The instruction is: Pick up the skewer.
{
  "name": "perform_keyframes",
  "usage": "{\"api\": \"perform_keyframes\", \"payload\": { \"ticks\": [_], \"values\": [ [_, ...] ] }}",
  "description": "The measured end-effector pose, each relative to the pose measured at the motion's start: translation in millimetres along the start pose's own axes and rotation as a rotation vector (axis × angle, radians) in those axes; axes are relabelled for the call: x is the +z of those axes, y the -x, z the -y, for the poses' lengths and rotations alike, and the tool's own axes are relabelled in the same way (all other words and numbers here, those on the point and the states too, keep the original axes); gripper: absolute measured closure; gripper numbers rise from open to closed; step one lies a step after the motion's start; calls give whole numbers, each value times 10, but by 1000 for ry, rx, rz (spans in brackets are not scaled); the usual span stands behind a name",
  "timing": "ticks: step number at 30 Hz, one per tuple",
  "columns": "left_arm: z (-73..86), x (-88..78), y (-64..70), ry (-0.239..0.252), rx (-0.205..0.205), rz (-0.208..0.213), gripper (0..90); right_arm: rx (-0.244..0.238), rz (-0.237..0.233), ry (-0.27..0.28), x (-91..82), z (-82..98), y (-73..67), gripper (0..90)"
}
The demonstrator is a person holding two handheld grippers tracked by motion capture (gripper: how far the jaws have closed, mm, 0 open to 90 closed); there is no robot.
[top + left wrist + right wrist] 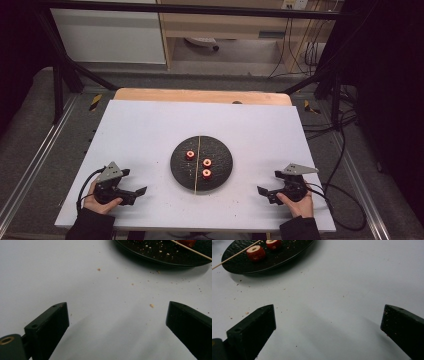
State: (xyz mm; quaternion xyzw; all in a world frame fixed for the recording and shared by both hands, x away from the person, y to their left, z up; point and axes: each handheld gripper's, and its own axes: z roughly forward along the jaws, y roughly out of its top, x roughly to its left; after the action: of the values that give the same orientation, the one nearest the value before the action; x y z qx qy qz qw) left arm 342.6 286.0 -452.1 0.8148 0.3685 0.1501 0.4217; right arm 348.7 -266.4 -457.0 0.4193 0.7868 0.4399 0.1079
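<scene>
A round black plate (223, 169) lies in the middle of the white board. Three red ring-shaped pieces (206, 162) sit on it, and a thin wooden skewer (198, 155) lies across it from front to back. My left gripper (141, 190) rests on the board at the plate's front left, jaws wide apart with nothing between them. At the front right my right gripper (260, 190) rests the same way, open and empty. In the left gripper view the plate's rim (150, 260) shows at the top right. The right gripper view has two red pieces (256, 252) beside the skewer (234, 255).
Small crumbs (151, 305) are scattered on the white board (150, 130) around the plate. A wooden tabletop edge (200, 95) runs behind the board. Black frame bars (60, 75) stand at both sides, and cables (345, 150) trail along the right.
</scene>
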Motion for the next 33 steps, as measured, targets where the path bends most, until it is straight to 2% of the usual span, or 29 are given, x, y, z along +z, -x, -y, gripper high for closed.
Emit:
{"api": "perform_keyframes", "payload": {
  "ticks": [10, 21, 28, 30, 31, 33],
  "values": [
    [-44, -7, 37, -1, -12, -6, 39, 2, 2, -7, 5, 0, 1, 5],
    [-136, 10, 161, -8, 6, -5, 59, 2, 4, -10, 13, 0, 2, 5],
    [-229, 45, 293, -13, 24, 5, 120, 2, 2, -13, 18, -1, 5, 5],
    [-264, 50, 333, -9, 23, 15, 196, 6, 0, -11, 17, -2, 4, 6],
    [-282, 53, 351, -9, 24, 16, 196, 6, 0, -11, 17, -2, 4, 6],
    [-316, 60, 386, 0, 18, 20, 253, 6, -1, -7, 17, -1, 4, 6]
  ]
}}
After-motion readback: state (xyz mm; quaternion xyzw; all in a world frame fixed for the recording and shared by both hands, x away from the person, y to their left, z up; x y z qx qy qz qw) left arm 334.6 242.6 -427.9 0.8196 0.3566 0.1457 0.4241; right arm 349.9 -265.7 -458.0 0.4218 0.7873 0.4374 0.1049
